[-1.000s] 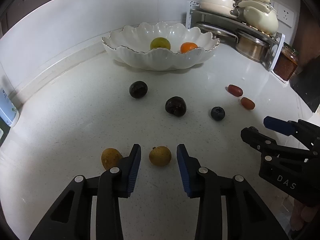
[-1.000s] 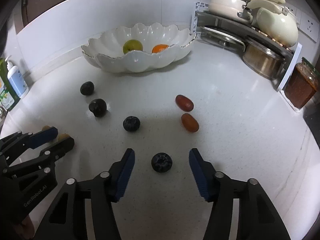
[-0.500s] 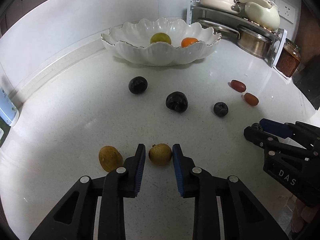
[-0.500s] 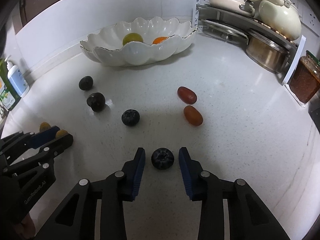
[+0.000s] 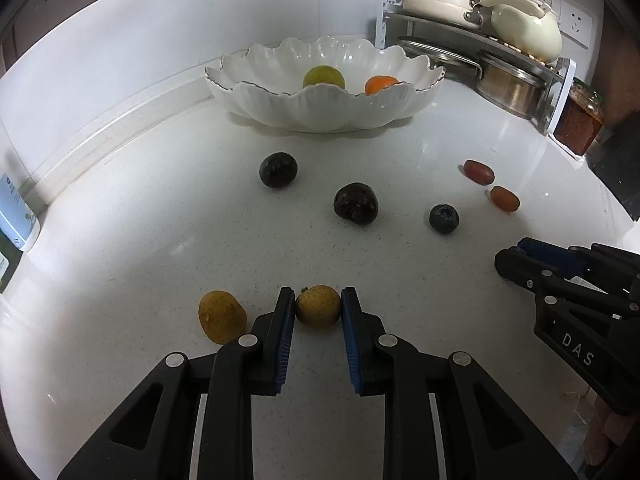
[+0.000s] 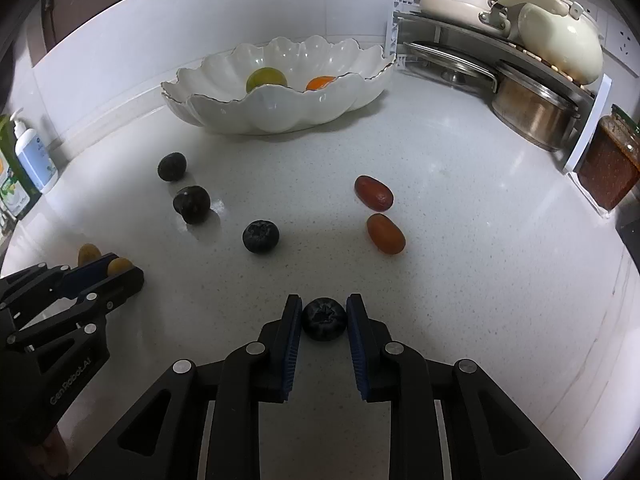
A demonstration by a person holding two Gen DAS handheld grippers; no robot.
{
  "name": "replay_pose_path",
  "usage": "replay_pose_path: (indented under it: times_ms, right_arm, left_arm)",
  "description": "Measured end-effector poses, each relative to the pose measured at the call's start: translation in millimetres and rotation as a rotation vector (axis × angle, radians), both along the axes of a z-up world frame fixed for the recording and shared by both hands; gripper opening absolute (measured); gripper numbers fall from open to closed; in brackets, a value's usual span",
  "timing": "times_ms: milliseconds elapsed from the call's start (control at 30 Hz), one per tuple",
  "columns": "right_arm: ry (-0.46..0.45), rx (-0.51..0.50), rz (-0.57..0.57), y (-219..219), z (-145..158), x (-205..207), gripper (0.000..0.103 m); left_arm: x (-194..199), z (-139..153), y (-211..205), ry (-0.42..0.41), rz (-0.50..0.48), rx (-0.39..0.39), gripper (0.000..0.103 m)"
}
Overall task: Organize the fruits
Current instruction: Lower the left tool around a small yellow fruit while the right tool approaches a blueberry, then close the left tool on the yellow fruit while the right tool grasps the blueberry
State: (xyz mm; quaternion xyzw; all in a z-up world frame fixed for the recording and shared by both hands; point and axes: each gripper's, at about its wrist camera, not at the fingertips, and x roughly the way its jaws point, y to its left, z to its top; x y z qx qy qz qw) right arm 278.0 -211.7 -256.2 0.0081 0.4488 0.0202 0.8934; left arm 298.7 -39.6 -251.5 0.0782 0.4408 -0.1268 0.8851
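From the left wrist camera, the left gripper (image 5: 318,307) is pinching a small round yellow-brown fruit (image 5: 318,306) that sits on the white counter (image 5: 140,240); both blue pads (image 5: 285,332) touch its sides. The fruit is nearly round, and a tiny stem nub points up and to the left. Just beside it on the left lies a second yellow-brown fruit (image 5: 222,317), a bit egg-shaped, with its long side running from upper left to lower right. Farther off are two dark round fruits (image 5: 278,169) (image 5: 355,208), a blueberry (image 5: 443,219) and two little reddish oval fruits (image 5: 478,171) (image 5: 505,198), each lying with its long side going left to right and a bit downward. At the back stands a wavy white bowl (image 5: 320,108) holding a green fruit (image 5: 323,77) and an orange one (image 5: 380,84). The right gripper (image 5: 516,252) shows at the right edge, and from here its grip cannot be made out. From the right wrist camera, the right gripper (image 6: 324,317) is pinching a second blueberry (image 6: 324,318) resting on the counter, with its crown end facing the camera. The left gripper (image 6: 108,270) is low at the left, with the yellow-brown fruit between its fingers. A pot rack (image 6: 520,80) and a jar (image 6: 610,160) stand at the right, and soap bottles (image 6: 30,156) at the left.
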Motion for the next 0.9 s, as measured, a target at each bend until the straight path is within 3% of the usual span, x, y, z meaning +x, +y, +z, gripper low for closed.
replay_pose_path:
  times_ms: [900]
  right_arm:
    - [-0.074,0.012,-0.008,-0.4,37.9,14.7,0.024]
  left_arm:
    - [22.1,34.9,-6.8,-0.038,0.008,-0.02,0.024]
